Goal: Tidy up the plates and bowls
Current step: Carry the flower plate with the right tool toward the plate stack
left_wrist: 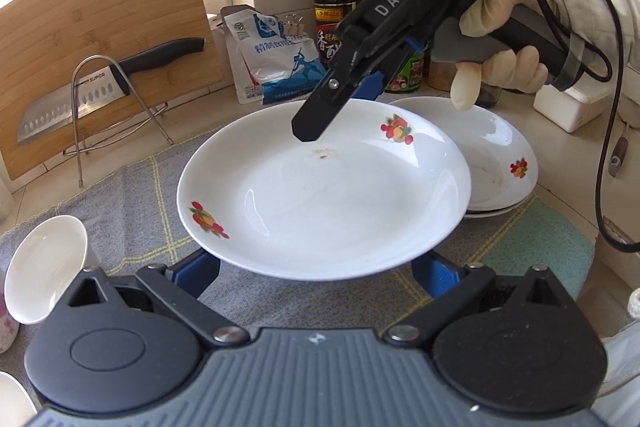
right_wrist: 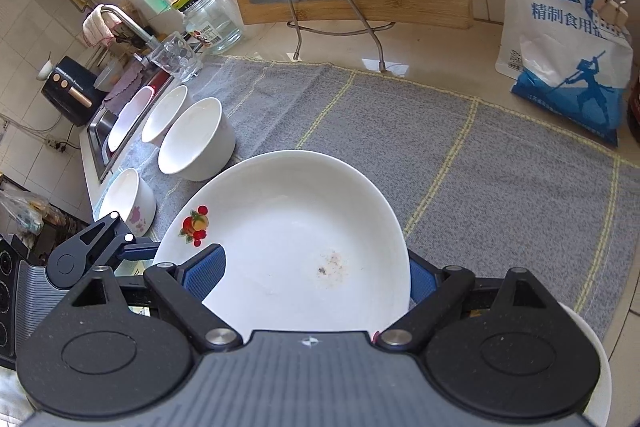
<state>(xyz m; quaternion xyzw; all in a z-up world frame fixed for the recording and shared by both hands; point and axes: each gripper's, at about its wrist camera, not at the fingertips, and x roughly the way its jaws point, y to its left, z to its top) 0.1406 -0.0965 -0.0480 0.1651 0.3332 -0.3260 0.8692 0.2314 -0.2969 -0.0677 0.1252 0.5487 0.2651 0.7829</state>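
Left claw (left_wrist: 316, 267): nearest, blue pads wide under plate (left_wrist: 320, 195) near rim; grip or just cradling, can't tell
Bowls (right_wrist: 196, 143): clustered left by sink, out of the way
Plate: lifted over grey mat (right_wrist: 460, 147), looks bound for plate stack (left_wrist: 496, 155) just right
Right claw (right_wrist: 316, 279): spread wide across opposite rim; pad contact unclear
Room: mat centre free; knife rack (right_wrist: 340, 11), salt bag (right_wrist: 568, 59) crowd the tabletop's back edge

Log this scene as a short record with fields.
carried item: fruit-print plate, raised above the cloth
left gripper: jaws wide, fingertips hidden under the plate's near rim
right gripper: jaws wide, one finger over the plate, the other beyond its rim
plate stack: beside it, partly overlapped
bowls: white, grouped near the sink
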